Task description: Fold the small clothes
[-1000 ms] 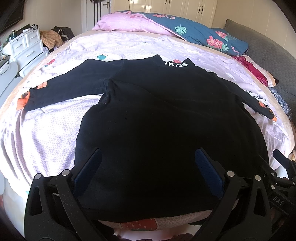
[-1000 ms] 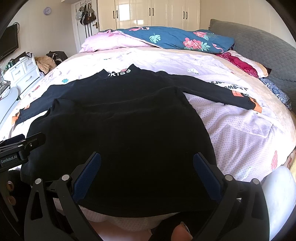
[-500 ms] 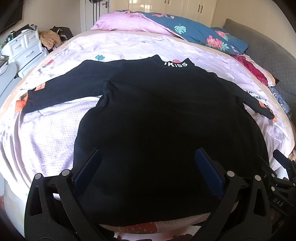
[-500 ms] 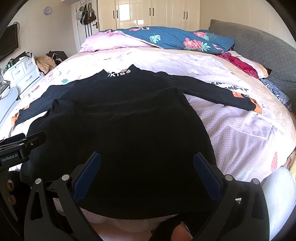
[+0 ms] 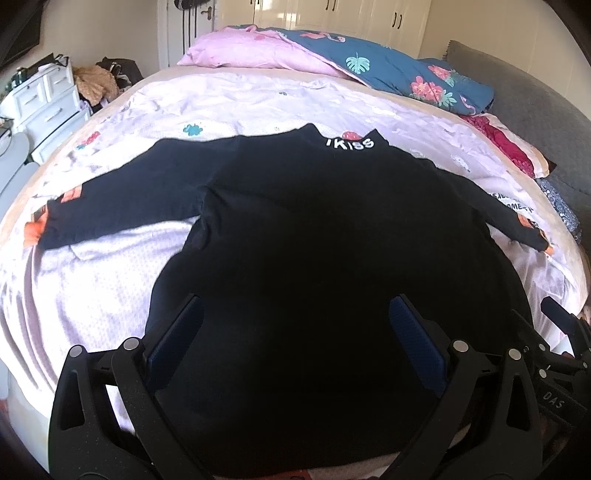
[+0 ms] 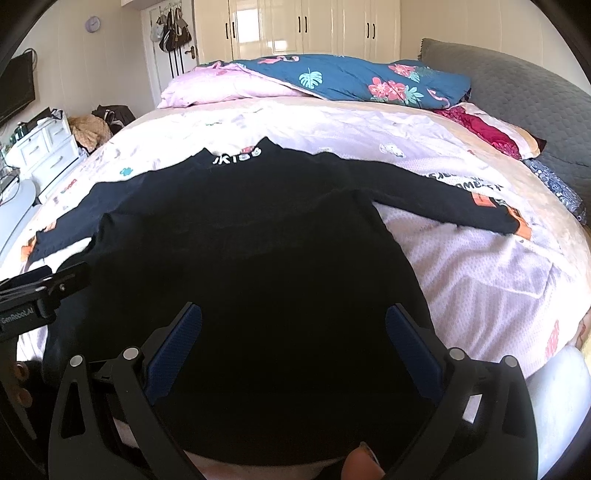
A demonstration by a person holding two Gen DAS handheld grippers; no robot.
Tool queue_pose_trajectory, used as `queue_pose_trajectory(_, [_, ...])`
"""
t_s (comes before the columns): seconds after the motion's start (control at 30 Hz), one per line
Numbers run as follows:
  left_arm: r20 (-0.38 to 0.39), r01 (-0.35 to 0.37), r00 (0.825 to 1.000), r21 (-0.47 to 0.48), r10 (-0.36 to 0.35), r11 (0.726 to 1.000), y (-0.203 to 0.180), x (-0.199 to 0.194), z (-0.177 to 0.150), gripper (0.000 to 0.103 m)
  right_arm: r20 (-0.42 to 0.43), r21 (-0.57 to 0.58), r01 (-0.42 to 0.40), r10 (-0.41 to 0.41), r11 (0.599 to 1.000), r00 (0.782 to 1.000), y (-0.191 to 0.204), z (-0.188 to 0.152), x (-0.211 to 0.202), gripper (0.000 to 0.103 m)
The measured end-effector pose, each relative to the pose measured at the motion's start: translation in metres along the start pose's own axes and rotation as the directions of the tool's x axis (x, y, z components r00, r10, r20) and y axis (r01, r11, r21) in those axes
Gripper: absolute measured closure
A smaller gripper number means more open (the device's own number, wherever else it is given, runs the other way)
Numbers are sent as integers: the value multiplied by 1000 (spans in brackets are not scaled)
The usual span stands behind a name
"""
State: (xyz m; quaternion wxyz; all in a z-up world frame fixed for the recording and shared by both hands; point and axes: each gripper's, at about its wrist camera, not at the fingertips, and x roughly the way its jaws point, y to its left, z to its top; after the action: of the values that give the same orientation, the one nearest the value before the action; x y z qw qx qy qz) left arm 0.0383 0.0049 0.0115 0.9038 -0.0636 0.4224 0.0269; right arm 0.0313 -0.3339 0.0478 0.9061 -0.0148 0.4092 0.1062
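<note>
- Bedroom surroundings are shown: a large bed [image 6: 480, 280] covered by a pale pink patterned sheet fills both wrist views.
- At the far end of the bed, a pink pillow [image 6: 221, 90] and a blue floral quilt [image 6: 354, 79] are piled; a grey padded headboard [image 6: 517, 96] is seen at the right.
- Cream wardrobe doors [image 6: 303, 29] line the back wall; bags are hung on a door [image 6: 173, 33] at the left, with a round wall clock [image 6: 92, 24] beside it.
- A white drawer unit [image 5: 40, 99] stands to the left of the bed, and a dark screen [image 6: 16, 92] is mounted on the left wall.
- A black long-sleeved top [image 5: 332, 258] is laid flat on the bed, collar pointing away, with white lettering [image 5: 349, 143] at the neck.
- Both sleeves are spread outward; orange patches are visible near the left cuff [image 5: 37, 229] and the right cuff [image 6: 517, 221].
- The hem lies at the near edge of the bed, between the fingers of both claws.
- The left claw [image 5: 295, 321] is held wide open above the hem; nothing is gripped.
- The right claw [image 6: 293, 325] is likewise wide open above the hem, with nothing held.
- A fingertip [image 6: 360, 463] of the person is visible at the bottom of the right wrist view.
</note>
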Motion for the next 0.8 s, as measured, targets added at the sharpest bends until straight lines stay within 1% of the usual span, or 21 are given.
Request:
queue_pose_trajectory(0.17, [-11,16,1000,-11,-16,1000,-2,8,16,9,9,11,2,-2,1000,1000,-1,17,7,4])
queue_pose_trajectory(0.37, [-10,-2,1000,-36,1,999,-2,16,38,9,20,33,7,-8,999,1000,-5,39,14,4])
queue_pose_trajectory(0.73, [3,6,1000,-34,-6,999,-12,30,81,9,52,68,35,-39,997,998,-13,79,26,4])
queue_pose_trajectory(0.8, [0,-1,1000,-38,1,999,-14,34,90,9,60,71,44,-48,997,997,-15,88,29,4])
